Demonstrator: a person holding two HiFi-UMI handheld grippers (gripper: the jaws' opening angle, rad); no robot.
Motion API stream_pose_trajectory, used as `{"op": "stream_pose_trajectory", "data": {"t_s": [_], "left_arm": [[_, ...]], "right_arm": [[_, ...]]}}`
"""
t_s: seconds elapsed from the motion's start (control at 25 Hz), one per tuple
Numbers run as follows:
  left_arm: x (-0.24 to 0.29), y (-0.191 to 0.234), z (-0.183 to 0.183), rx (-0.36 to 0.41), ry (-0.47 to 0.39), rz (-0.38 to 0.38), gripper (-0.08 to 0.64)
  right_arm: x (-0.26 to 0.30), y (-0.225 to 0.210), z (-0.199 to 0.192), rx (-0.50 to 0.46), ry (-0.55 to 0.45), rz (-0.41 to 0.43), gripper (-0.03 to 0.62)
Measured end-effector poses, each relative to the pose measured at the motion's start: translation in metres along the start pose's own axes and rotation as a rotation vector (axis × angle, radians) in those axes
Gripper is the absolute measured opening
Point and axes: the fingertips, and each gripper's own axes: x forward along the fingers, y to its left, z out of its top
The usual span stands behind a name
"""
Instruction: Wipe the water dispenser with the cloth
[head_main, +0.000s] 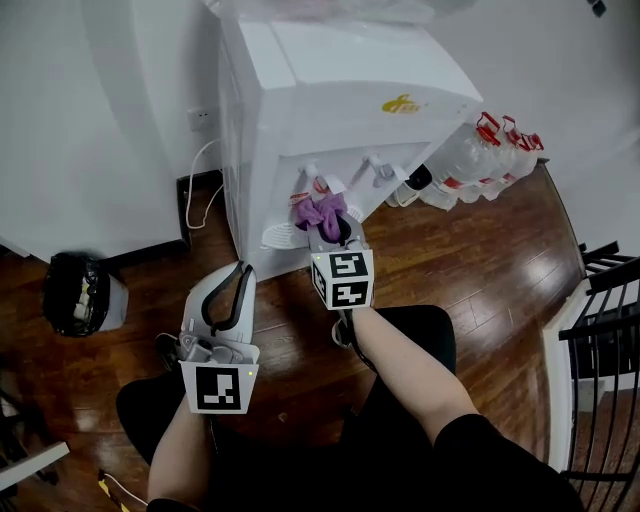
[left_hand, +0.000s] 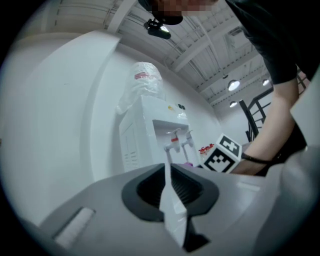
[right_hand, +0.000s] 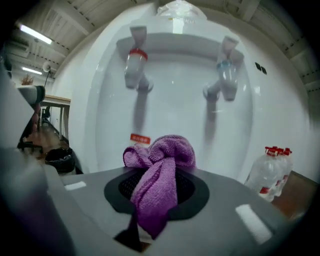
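The white water dispenser (head_main: 330, 90) stands against the wall, with a red tap (right_hand: 136, 65) and a blue tap (right_hand: 225, 75) in its recess. My right gripper (head_main: 335, 232) is shut on a bunched purple cloth (head_main: 322, 212) and holds it just below the taps, close to the recess wall. In the right gripper view the cloth (right_hand: 160, 172) bulges out over the jaws. My left gripper (head_main: 243, 272) hovers lower left, short of the dispenser's base, shut with nothing in it. Its closed jaws (left_hand: 167, 172) point level at the dispenser (left_hand: 155, 132).
A black bin (head_main: 80, 295) sits by the wall at left. A white cord (head_main: 200, 190) hangs from a wall socket beside the dispenser. Several water bottles (head_main: 490, 150) stand to the dispenser's right. A black railing (head_main: 610, 330) borders the wooden floor at right.
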Motion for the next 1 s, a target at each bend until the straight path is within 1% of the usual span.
{"op": "stream_pose_trajectory", "data": {"t_s": [0.08,0.12,0.16,0.24,0.28,0.32,0.36,0.4,0.44,0.48,0.52,0.56,0.6,0.72,0.8,0.84,0.92,0.96,1.0], "left_arm": [[-0.005,0.006,-0.005,0.010,0.015,0.023,0.055],[-0.009,0.012,-0.006,0.008,0.020,0.040,0.055],[-0.013,0.018,-0.005,-0.013,0.022,0.064,0.055],[-0.023,0.032,-0.003,-0.117,0.019,0.131,0.055],[-0.027,0.037,-0.002,-0.156,0.014,0.157,0.055],[-0.030,0.040,-0.002,-0.165,0.012,0.169,0.055],[-0.030,0.041,-0.002,-0.155,0.012,0.168,0.055],[-0.030,0.040,-0.002,-0.130,0.013,0.158,0.055],[-0.029,0.039,-0.001,-0.105,0.014,0.146,0.055],[-0.029,0.037,-0.002,-0.097,0.015,0.139,0.055],[-0.028,0.035,-0.003,-0.098,0.016,0.136,0.055],[-0.027,0.034,-0.004,-0.099,0.016,0.132,0.055],[-0.026,0.032,-0.004,-0.091,0.016,0.124,0.055],[-0.026,0.025,-0.005,-0.011,0.027,0.084,0.055],[-0.030,0.025,-0.004,0.022,0.021,0.076,0.055],[-0.033,0.029,-0.006,0.024,0.017,0.081,0.055],[-0.040,0.038,-0.012,-0.014,0.024,0.108,0.055],[-0.044,0.042,-0.016,-0.034,0.034,0.120,0.055],[-0.048,0.045,-0.019,-0.035,0.043,0.125,0.055]], "right_arm": [[0.003,0.021,-0.008,-0.005,0.034,0.028,0.091],[0.003,0.031,-0.002,-0.012,0.028,0.041,0.091],[0.002,0.041,0.008,-0.015,0.014,0.051,0.091],[-0.004,0.055,0.033,-0.021,-0.039,0.065,0.091],[-0.009,0.062,0.048,-0.041,-0.074,0.069,0.091],[-0.014,0.067,0.061,-0.064,-0.106,0.067,0.091],[-0.017,0.070,0.071,-0.070,-0.126,0.063,0.085],[-0.018,0.070,0.076,-0.044,-0.132,0.062,0.086],[-0.018,0.069,0.078,0.011,-0.131,0.066,0.086],[-0.019,0.068,0.077,0.087,-0.129,0.073,0.086],[-0.019,0.067,0.076,0.184,-0.128,0.082,0.086],[-0.018,0.065,0.072,0.309,-0.130,0.095,0.086],[-0.016,0.063,0.067,0.460,-0.131,0.112,0.086],[-0.007,0.058,0.040,0.932,-0.125,0.160,0.091],[-0.008,0.059,0.036,1.207,-0.145,0.179,0.091],[-0.011,0.059,0.043,1.314,-0.166,0.181,0.091],[-0.022,0.060,0.070,1.498,-0.230,0.183,0.091],[-0.028,0.058,0.087,1.564,-0.269,0.191,0.091],[-0.034,0.056,0.103,1.600,-0.303,0.202,0.091]]}}
